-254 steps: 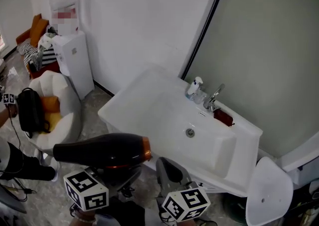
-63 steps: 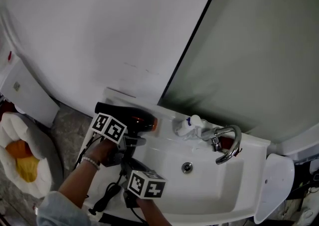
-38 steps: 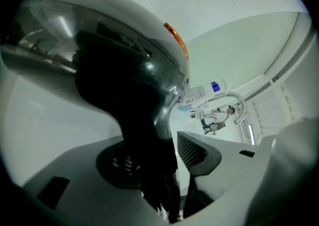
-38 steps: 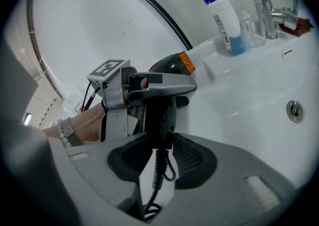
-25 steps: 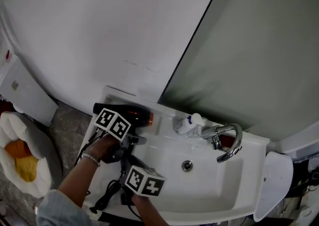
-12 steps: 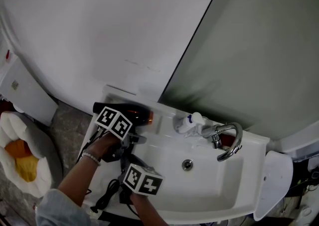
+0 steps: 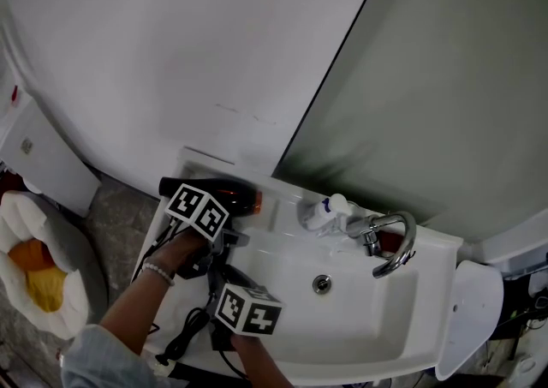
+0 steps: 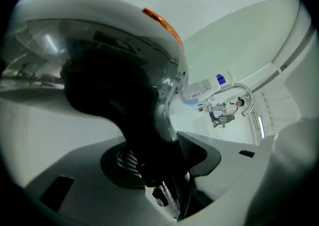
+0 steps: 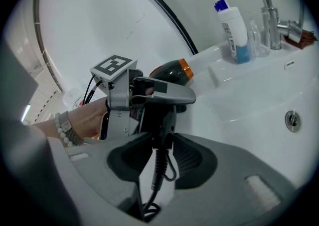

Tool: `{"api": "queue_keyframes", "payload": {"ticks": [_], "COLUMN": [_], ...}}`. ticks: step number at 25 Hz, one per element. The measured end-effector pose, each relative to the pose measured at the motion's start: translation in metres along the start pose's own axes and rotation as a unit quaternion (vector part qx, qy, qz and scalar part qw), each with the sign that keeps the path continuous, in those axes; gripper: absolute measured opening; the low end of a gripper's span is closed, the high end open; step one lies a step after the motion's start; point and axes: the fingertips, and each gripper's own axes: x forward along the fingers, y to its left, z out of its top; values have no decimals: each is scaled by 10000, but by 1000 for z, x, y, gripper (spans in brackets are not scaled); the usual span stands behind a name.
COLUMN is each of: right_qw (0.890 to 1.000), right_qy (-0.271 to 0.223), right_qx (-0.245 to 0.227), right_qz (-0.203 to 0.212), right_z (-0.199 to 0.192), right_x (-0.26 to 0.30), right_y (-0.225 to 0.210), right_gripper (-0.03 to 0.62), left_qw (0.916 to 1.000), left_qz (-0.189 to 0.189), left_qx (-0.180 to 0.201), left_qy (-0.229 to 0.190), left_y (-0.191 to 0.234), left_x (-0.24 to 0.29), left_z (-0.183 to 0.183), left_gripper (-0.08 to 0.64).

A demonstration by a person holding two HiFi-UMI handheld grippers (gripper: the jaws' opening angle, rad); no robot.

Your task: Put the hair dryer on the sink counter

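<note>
The black hair dryer (image 7: 231, 197) with its orange ring lies on the white sink counter (image 7: 276, 227) at the back left, handle toward me. My left gripper (image 7: 224, 239) holds the handle just under the body. In the left gripper view the dryer (image 8: 99, 65) fills the frame and the handle sits between the closing jaws of that gripper (image 8: 162, 146). My right gripper (image 7: 221, 275) comes from the front. Its tips (image 9: 160, 146) pinch the handle's lower end, opening slightly. The cord (image 9: 157, 175) hangs between its jaws. The right gripper view also shows the left gripper (image 9: 149, 94).
A soap bottle (image 7: 319, 215) and a chrome faucet (image 7: 390, 242) stand at the back of the basin, with the drain (image 7: 321, 285) in front. The dryer's cord (image 7: 184, 339) trails over the counter's front left edge. A cushioned white chair (image 7: 34, 262) sits on the floor at left.
Ten seconds ago the dryer was held in the air in front of the sink; now it rests on the counter's back left. Over the last second both grippers barely shift.
</note>
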Motion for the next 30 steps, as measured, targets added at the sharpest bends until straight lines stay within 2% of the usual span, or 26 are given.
{"api": "queue_keyframes", "payload": {"ticks": [3, 5, 15, 17, 20, 26, 30], "right_qw": [9997, 9995, 9983, 9977, 9970, 9919, 9871], "right_qy": [-190, -246, 178, 221, -15, -464, -592], "right_qx": [-160, -153, 12, 185, 583, 1123, 1448], "right_qz": [90, 135, 552, 607, 513, 359, 328], "right_z": [12, 19, 15, 15, 16, 19, 19], "right_x": [-5, -4, 20, 22, 19, 11, 7], "right_y": [0, -3, -5, -5, -7, -9, -15], "right_gripper": [167, 167, 189, 165, 141, 138, 137], "left_qw": [10000, 10000, 9999, 9999, 9999, 9994, 9989], "left_qz": [-42, -57, -72, -91, -73, 72, 186], "left_qx": [-1, 12, 135, 130, 129, 321, 403], "left_qy": [13, 30, 61, 49, 8, 39, -121], "left_y": [1, 1, -2, -3, -5, -9, -8], "left_x": [0, 0, 0, 1, 1, 3, -4], "left_z": [0, 0, -1, -1, 0, -1, 4], "left_gripper": [204, 204, 204, 204, 204, 228, 265]}}
